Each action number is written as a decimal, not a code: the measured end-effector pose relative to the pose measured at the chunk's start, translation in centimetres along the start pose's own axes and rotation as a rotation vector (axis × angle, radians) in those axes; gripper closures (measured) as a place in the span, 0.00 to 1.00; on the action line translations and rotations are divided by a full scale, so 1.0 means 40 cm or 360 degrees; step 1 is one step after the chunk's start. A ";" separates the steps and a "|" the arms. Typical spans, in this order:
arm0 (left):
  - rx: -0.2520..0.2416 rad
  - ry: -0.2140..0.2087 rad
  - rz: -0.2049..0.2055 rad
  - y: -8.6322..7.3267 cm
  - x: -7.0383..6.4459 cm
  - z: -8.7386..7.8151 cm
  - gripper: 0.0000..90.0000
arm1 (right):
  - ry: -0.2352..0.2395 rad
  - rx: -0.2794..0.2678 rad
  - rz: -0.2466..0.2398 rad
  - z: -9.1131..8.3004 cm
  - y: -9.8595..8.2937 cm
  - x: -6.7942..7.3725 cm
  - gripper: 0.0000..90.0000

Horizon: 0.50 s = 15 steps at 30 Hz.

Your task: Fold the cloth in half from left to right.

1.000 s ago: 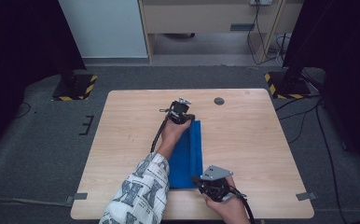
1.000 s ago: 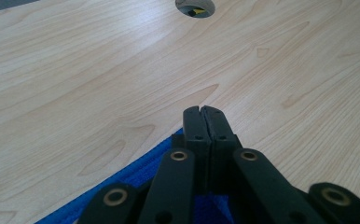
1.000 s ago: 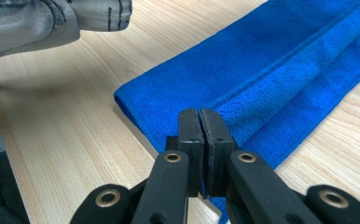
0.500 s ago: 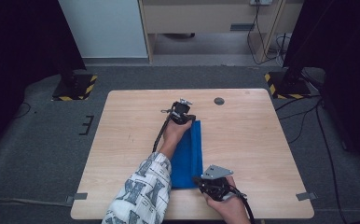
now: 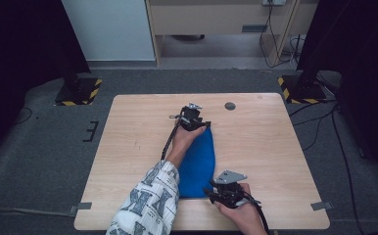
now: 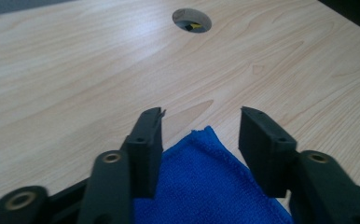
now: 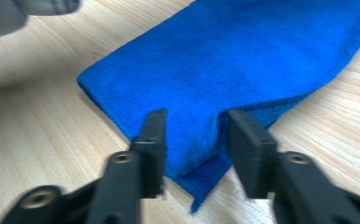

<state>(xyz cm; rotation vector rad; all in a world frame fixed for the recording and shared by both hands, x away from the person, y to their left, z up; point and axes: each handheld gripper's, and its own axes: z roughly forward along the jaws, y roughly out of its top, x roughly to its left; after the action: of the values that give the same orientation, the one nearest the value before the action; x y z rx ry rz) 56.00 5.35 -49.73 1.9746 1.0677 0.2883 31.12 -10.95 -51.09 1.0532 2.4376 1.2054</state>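
High view: a light wooden table stands on a dark grey floor, and a person reaches over it from the near edge with a gripper in each hand. A blue cloth lies folded into a long strip just right of the table's centre, running from 12 o'clock down to 6 o'clock. The left gripper sits at the strip's far end, at 12 o'clock from the cloth's middle, held at the end of a forearm in a patterned sleeve that lies along the cloth's left edge. The right gripper is at the strip's near right corner, around 5 o'clock, close to the table's near edge. A small round hole in the tabletop lies at 2 o'clock from the left gripper, near the far edge.

Left gripper view: the jaws stand apart, and the cloth's far corner lies flat on the wood between them. Neither jaw presses on it. The round hole shows ahead at 12 o'clock.

Right gripper view: the jaws are partly open, straddling a raised fold at the cloth's near edge. The fold stands up between them against the right jaw, with a gap on the left side, so it is not pinched tight. The picture is slightly blurred.
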 end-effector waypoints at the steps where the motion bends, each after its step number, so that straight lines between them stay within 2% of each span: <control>1: -0.0005 0.0001 0.0016 0.003 -0.001 -0.009 0.51 | -0.0005 0.0000 0.0006 0.000 0.000 -0.002 0.56; 6: 0.0001 -0.0011 0.0061 0.009 0.002 -0.037 0.39 | -0.0023 0.0012 -0.0002 0.001 0.000 -0.010 0.32; 9: 0.0000 -0.0050 0.0049 0.013 0.007 -0.057 0.33 | -0.0042 -0.0005 0.0017 -0.001 0.002 -0.018 0.18; 15: 0.0017 -0.0080 0.0097 0.016 -0.005 -0.096 0.22 | -0.0050 -0.0035 0.0058 -0.011 0.016 -0.037 0.12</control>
<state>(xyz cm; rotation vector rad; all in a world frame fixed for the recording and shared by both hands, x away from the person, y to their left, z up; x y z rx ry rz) 54.17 7.22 -46.87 2.0161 0.9801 0.2647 32.30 -11.95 -50.47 1.1065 2.3862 1.2149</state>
